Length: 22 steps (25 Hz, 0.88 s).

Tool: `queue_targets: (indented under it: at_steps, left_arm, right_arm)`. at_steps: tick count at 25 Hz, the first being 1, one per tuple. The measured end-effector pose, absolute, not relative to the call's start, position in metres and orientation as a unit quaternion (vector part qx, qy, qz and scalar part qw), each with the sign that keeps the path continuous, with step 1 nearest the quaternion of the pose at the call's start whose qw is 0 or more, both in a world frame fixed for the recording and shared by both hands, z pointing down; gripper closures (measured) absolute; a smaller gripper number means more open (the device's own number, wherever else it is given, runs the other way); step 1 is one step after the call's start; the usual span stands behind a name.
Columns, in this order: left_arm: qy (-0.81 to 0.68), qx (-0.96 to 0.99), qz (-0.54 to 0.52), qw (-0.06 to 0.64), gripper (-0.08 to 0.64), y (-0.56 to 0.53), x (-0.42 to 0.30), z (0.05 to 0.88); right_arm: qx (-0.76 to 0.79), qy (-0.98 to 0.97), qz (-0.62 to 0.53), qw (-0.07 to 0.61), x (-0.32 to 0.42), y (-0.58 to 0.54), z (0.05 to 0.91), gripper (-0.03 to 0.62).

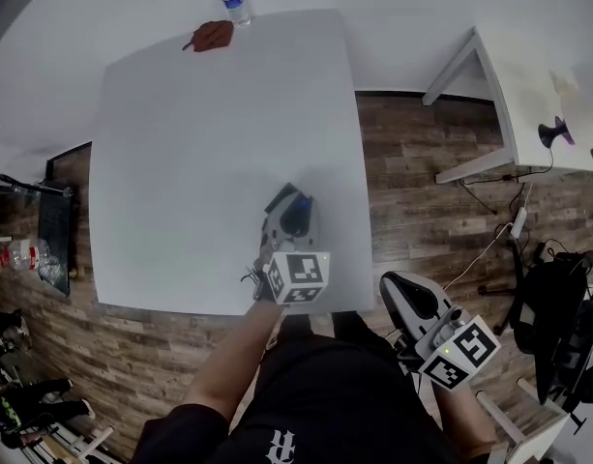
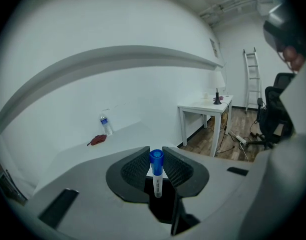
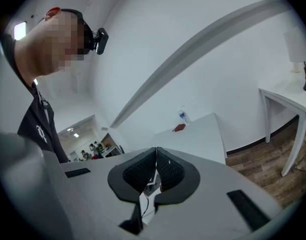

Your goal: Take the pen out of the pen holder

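Pen (image 2: 156, 171), white-barrelled with a blue cap, stands upright between the jaws of the left gripper (image 2: 155, 152). The ribbed pads press on it from both sides just under the cap, so the jaws are partly closed and clamped on it. The cap pokes up level with the jaw tips and the barrel runs down into the dark gap behind them, where the gripper's own body hides its lower end. A band of small dark print runs along the barrel, too fine to read. Far beyond the jaw tips, at the back edge of the white table (image 2: 83, 156), a water bottle (image 2: 106, 124) with a blue label stands beside a crumpled red cloth (image 2: 98, 139); the label's writing is too small to make out. To the right of the jaws a small white side table (image 2: 205, 107) stands on the wood floor. The right gripper (image 3: 155, 152) has its jaws pressed together with nothing between the pads, only thin wires showing below them. Each gripper carries a cube of black-and-white square markers (image 1: 298, 276), seen in the head view.
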State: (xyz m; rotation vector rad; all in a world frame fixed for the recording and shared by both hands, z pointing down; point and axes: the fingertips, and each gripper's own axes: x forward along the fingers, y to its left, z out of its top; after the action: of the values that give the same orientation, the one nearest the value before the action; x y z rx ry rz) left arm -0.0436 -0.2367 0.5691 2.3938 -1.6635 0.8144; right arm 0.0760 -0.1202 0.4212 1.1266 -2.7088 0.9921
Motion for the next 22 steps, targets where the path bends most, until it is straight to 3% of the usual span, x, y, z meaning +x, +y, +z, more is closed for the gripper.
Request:
queue_targets:
  at_steps: [22]
  left_arm:
    - [-0.491, 0.847, 0.202, 0.016, 0.479, -0.165, -0.036, 0.42]
  right_arm:
    - [0.338, -0.91, 0.238, 0.023, 0.039, -0.126, 0.385, 0.577]
